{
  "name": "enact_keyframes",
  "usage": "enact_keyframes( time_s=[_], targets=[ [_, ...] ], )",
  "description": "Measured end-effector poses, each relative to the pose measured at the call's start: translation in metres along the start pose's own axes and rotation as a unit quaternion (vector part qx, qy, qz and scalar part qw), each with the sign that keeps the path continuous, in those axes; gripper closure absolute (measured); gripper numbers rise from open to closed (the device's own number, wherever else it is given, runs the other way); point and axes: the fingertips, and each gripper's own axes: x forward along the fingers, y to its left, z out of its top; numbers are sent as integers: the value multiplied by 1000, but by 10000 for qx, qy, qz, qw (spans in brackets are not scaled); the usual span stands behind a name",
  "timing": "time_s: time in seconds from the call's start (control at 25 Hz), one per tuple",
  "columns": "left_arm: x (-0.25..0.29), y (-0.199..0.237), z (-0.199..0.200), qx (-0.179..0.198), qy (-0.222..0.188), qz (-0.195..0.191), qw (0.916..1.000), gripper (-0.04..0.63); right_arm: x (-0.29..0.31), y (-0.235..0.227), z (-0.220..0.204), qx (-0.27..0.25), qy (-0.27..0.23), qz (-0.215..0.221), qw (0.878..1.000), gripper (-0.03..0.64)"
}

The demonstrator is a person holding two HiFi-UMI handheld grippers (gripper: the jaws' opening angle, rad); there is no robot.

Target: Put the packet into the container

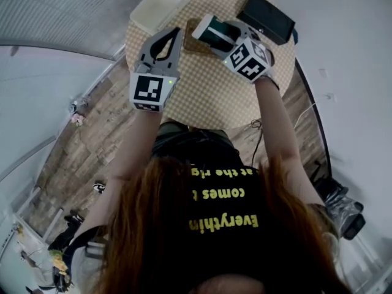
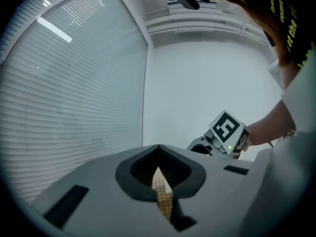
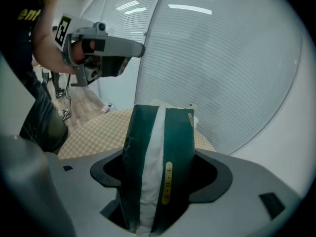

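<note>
A dark green packet (image 1: 218,33) with a white stripe is clamped upright between the jaws of my right gripper (image 1: 211,30), held over the round checkered table (image 1: 208,94). In the right gripper view the packet (image 3: 159,152) fills the gap of the right gripper (image 3: 160,181). The white container (image 1: 154,8) sits at the table's far left edge, to the left of the packet. My left gripper (image 1: 176,35) hovers just left of the packet with its jaws together and nothing in them; only a thin slit shows in the left gripper (image 2: 159,149).
A black box (image 1: 266,17) lies at the table's far right. A brown flat thing (image 1: 195,43) lies under the packet. White blinds and walls surround the table; wooden floor (image 1: 79,152) is below.
</note>
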Motion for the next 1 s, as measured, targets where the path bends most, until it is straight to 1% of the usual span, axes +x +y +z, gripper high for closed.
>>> enact_keyframes(
  time_s=[0.16,0.36,0.48,0.76,1.0],
  targets=[
    [-2,2,-5,13,59,73,10000,595,10,9,-4,-628,171,386,9971,252],
    [-3,4,-5,27,92,148,9998,595,19,17,-12,-1130,347,776,9900,252],
    [-4,5,-7,7,99,196,9998,595,28,16,-20,-1135,470,910,9882,252],
    [-10,13,-13,-15,150,340,9993,595,61,20,-36,-1087,715,1419,9813,252],
    [-18,20,-17,-41,197,437,9988,595,82,27,-45,-1098,874,1660,9761,252]
  ],
)
